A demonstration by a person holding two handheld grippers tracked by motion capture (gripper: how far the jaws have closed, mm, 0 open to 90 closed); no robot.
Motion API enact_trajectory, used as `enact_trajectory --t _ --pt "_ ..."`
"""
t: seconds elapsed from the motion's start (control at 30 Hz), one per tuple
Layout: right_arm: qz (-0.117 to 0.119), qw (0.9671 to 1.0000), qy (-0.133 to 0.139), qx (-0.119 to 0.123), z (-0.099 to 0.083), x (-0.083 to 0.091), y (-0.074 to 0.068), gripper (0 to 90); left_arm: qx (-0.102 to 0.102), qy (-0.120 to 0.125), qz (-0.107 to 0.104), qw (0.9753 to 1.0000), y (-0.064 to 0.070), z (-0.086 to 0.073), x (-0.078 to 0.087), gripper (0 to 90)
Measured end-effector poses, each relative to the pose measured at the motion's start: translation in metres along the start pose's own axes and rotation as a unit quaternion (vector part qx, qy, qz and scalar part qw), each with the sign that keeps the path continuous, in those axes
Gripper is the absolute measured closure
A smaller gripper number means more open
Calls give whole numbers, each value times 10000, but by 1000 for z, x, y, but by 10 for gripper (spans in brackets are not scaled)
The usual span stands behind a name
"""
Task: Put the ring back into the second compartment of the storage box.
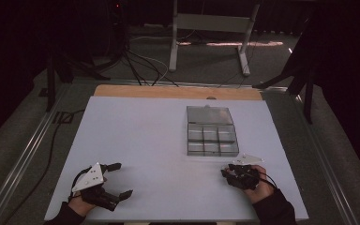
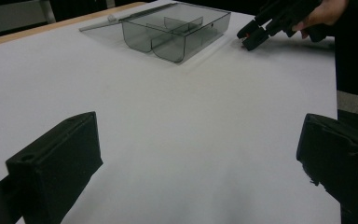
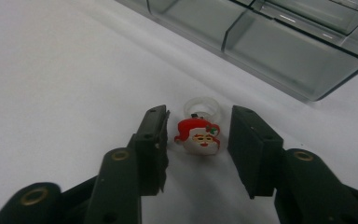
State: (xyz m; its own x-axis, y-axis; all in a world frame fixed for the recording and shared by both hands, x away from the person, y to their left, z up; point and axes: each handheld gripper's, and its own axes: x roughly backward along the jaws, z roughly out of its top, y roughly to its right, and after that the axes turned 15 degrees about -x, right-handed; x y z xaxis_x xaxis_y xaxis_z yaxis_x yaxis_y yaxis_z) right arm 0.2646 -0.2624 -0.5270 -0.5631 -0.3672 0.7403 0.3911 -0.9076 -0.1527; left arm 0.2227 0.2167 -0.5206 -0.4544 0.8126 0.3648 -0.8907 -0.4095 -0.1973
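Santa ring [image 3: 198,134]: lying between the spread jaws of the right gripper [image 3: 198,144], untouched, near the box [image 3: 279,42]. Left gripper [image 2: 200,168]: jaws spread wide, nothing held, well apart.

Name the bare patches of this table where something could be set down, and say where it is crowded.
Bare: the white table left of the compartment box, and the middle between the left tool and right tool. Crowded: the strip before the box, where the right tool straddles a Santa ring.
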Motion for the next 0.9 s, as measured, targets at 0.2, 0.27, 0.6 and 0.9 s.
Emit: enact_trajectory --t 0.2,0.27,0.6,0.9 --pt "-54 10000 -38 16 1 -1 -3 661 3 -2 -3 10000 0 0 0 2" --pt "-67 10000 -49 21 2 -1 -3 672 -2 -12 -2 10000 0 0 0 2" --pt "-155 9997 -84 -184 3 -1 -4 715 6 -14 -12 10000 0 0 0 2" --pt "-139 9994 -8 -310 6 4 -4 719 -4 -9 -12 10000 0 0 0 2"
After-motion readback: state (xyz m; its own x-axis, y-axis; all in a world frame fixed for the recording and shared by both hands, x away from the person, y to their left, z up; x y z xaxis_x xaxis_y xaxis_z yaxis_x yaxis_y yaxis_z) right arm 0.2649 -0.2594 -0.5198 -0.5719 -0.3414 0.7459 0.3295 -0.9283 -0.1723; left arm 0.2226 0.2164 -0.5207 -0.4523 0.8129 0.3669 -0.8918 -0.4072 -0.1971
